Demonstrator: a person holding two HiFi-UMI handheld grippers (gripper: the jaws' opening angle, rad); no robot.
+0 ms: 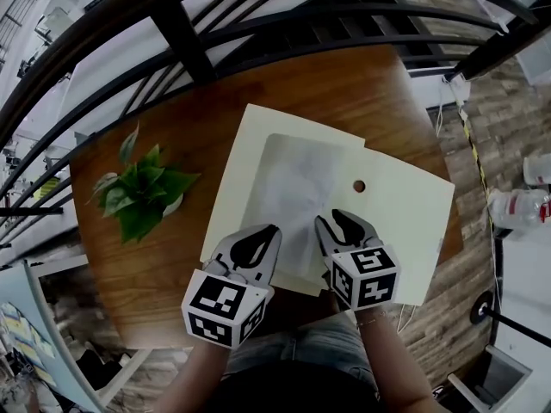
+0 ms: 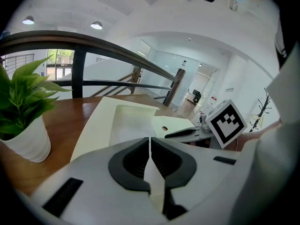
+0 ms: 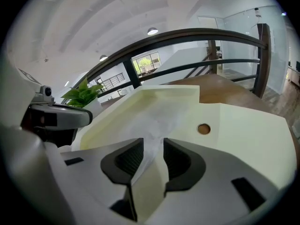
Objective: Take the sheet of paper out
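Note:
A cream folder (image 1: 405, 213) lies open on the round wooden table (image 1: 344, 93), with a small round hole (image 1: 359, 186) in its right leaf. A thin white sheet of paper (image 1: 297, 188) rests on the left leaf, slightly rumpled. My left gripper (image 1: 267, 235) sits at the folder's near left edge; its jaws are closed to a slit (image 2: 150, 146) on the folder (image 2: 93, 125). My right gripper (image 1: 340, 222) is at the sheet's near edge. Its jaws (image 3: 153, 153) stand apart, with the sheet (image 3: 159, 121) lying between them and the pads not pressing on it.
A potted green plant (image 1: 142, 192) stands on the table to the left of the folder. A dark metal railing (image 1: 181, 33) runs along the table's far side. The table edge is right at the person's lap.

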